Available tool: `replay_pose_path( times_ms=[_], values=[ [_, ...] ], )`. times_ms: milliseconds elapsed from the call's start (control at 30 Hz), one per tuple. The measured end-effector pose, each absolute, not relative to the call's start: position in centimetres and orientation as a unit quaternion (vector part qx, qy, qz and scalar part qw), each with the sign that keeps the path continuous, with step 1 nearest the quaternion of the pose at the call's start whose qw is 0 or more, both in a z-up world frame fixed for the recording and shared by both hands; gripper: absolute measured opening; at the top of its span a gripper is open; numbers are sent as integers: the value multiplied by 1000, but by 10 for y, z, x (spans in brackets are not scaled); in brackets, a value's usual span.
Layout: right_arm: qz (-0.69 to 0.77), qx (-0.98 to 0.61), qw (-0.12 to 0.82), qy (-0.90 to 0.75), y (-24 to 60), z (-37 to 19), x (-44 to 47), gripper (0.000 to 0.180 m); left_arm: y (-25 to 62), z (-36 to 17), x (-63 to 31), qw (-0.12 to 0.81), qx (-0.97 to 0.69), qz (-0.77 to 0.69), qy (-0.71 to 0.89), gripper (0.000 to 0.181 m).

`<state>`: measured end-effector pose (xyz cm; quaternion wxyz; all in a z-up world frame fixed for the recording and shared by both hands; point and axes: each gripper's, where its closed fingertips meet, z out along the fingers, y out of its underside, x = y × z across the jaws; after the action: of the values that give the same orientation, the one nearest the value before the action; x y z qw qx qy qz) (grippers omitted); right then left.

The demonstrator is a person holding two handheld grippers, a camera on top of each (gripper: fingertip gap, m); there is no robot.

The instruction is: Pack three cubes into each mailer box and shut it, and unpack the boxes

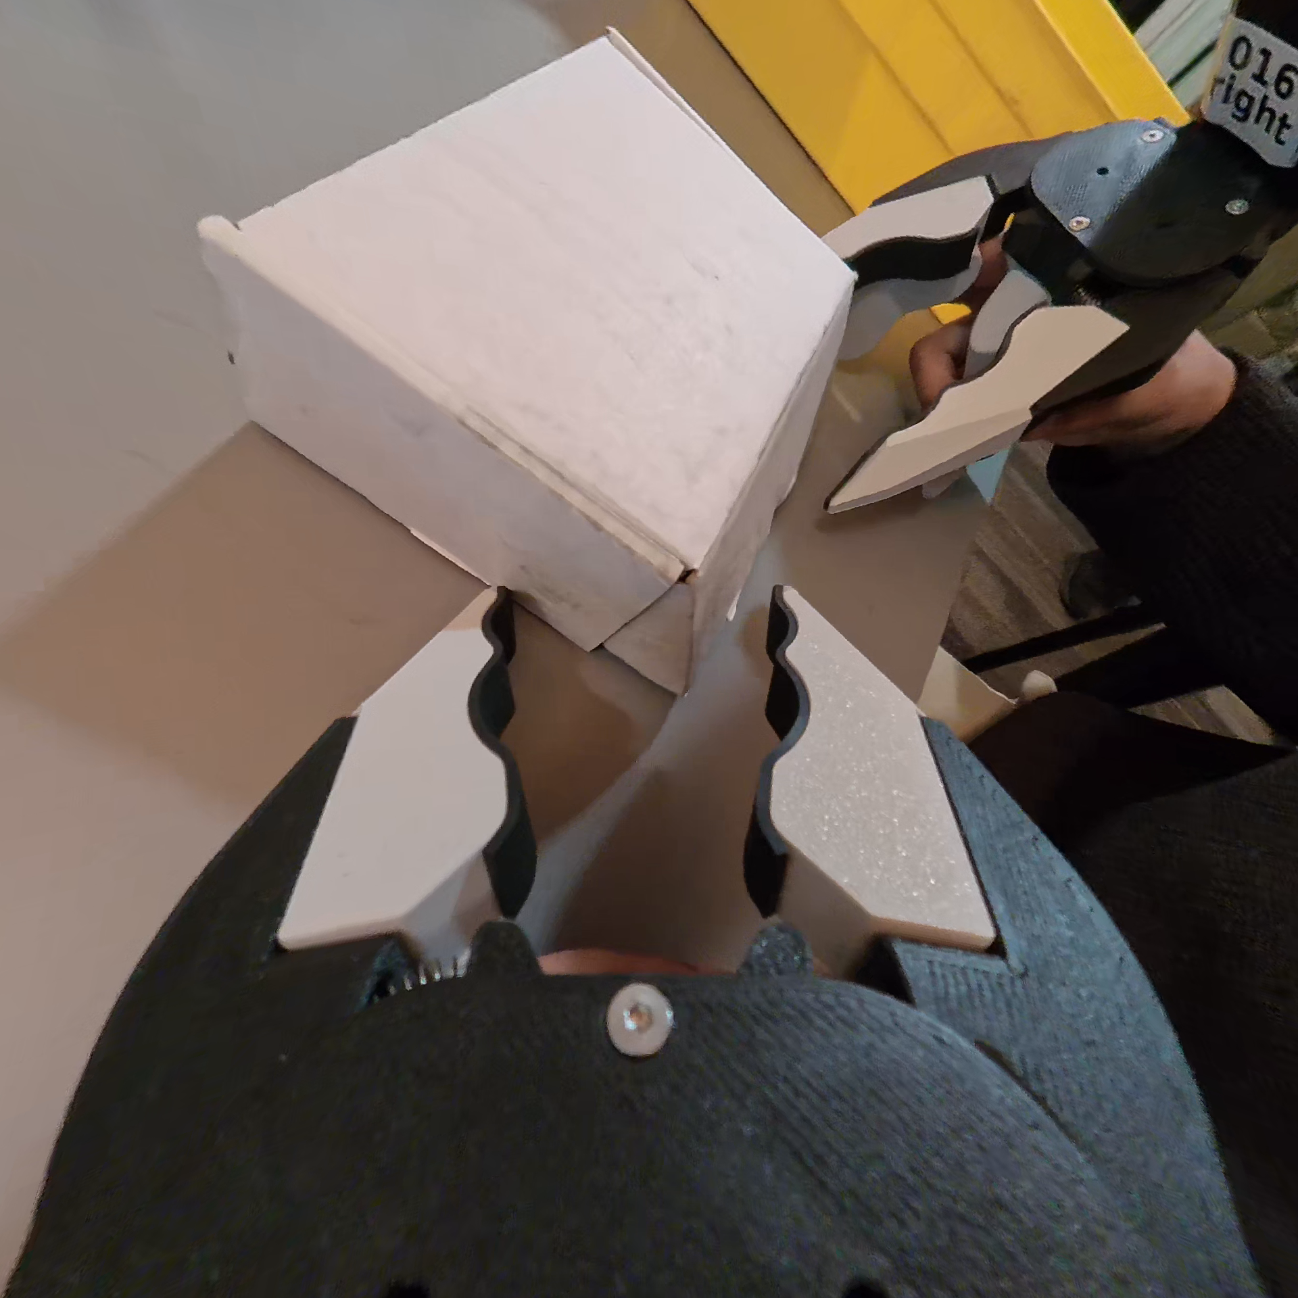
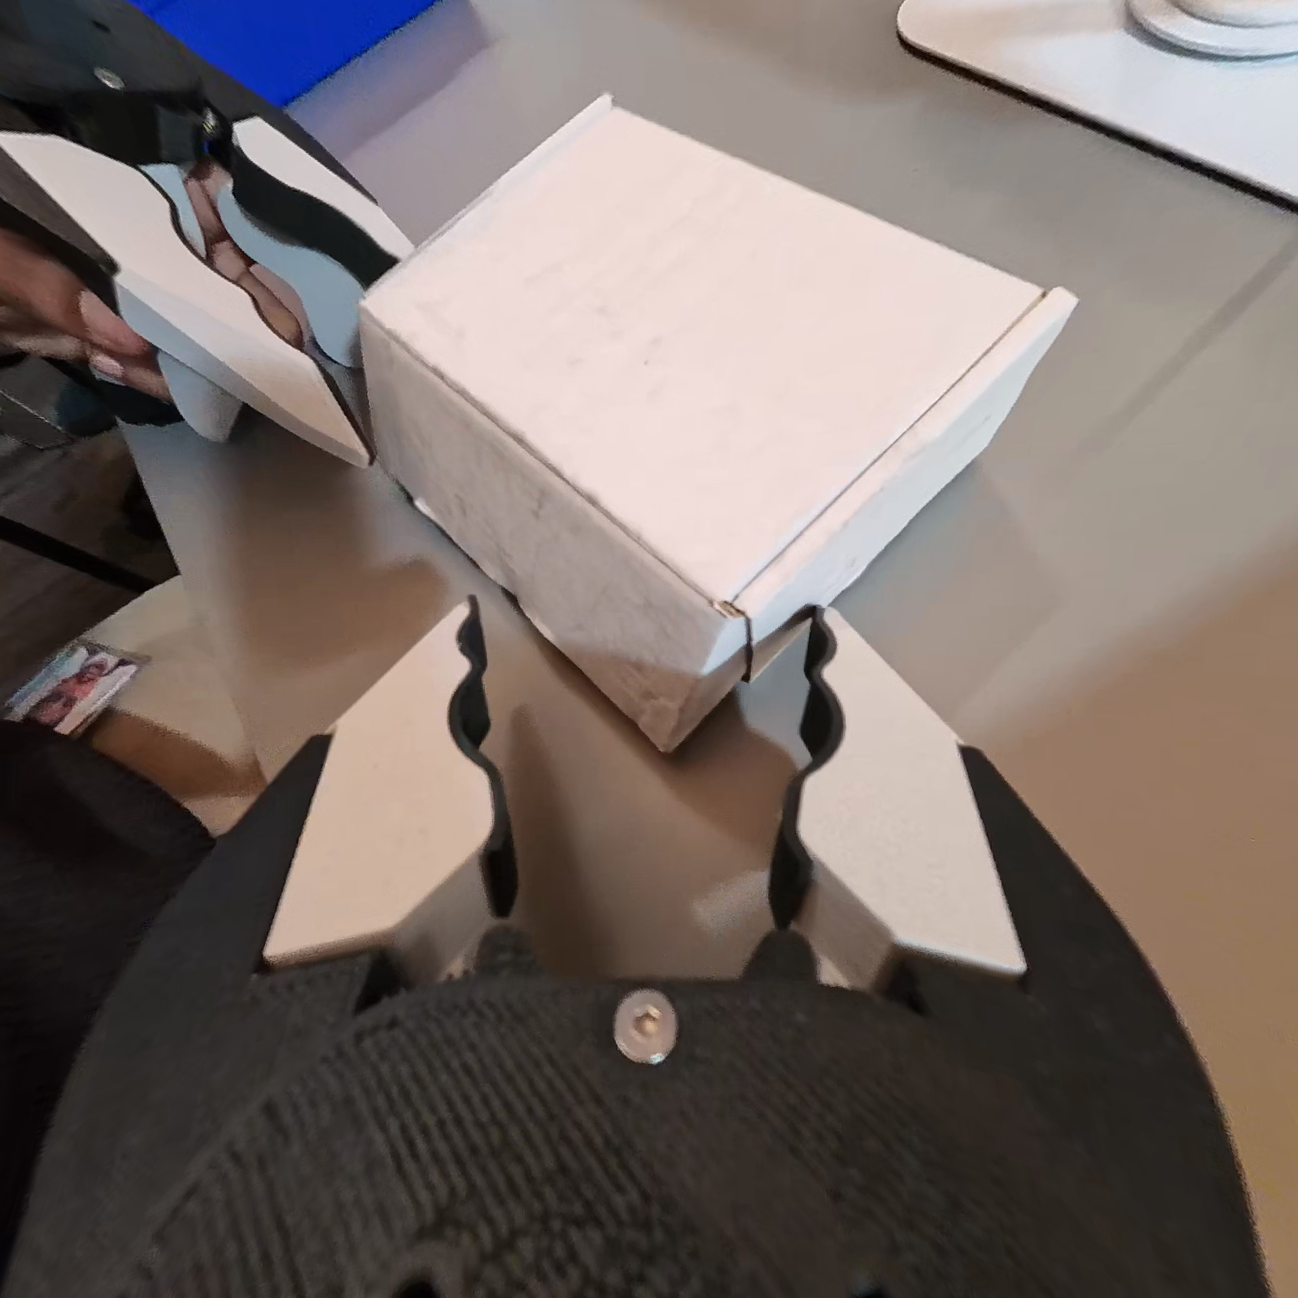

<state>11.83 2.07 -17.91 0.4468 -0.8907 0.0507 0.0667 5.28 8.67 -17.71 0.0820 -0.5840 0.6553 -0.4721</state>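
Both tongs are spread wide and grip nothing: the left tongs (image 1: 636, 597) point at a low corner of the white mailer box (image 1: 534, 351), their fingertips just beside its bottom edge, and the right tongs (image 2: 643, 618) face another corner of the same box (image 2: 702, 393), one fingertip touching or nearly touching the fold of the lid flap. The box is shut, lid flat on top, and stands on the grey tabletop (image 2: 1053, 632) close to the edge nearest the person; whether anything is inside cannot be told. In the left wrist view the right tongs (image 1: 906, 393) show at the far side of the box, released, with a hand (image 1: 997, 365) in a dark sleeve behind them. In the right wrist view the left tongs (image 2: 351, 365) sit right against the box's left wall, also released. A yellow bin (image 1: 948, 77) stands beyond the box toward the far edge of the tabletop, and a white mat (image 2: 1124, 91) lies at the far right corner with a round white base on it.
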Motion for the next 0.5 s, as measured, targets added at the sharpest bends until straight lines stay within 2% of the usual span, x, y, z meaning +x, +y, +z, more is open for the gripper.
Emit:
replay_pose_path(
  times_ms=[133,300,500],
  values=[
    [67,-893,443,32,33,-180,113,76,101,-178,55,128,-603,-448,648,92],
    [72,-892,444,34,33,-180,113,69,106,-186,40,154,-573,-398,700,72],
    [70,-893,443,29,30,-180,108,69,104,-189,35,173,-567,-374,714,71]
  ],
)
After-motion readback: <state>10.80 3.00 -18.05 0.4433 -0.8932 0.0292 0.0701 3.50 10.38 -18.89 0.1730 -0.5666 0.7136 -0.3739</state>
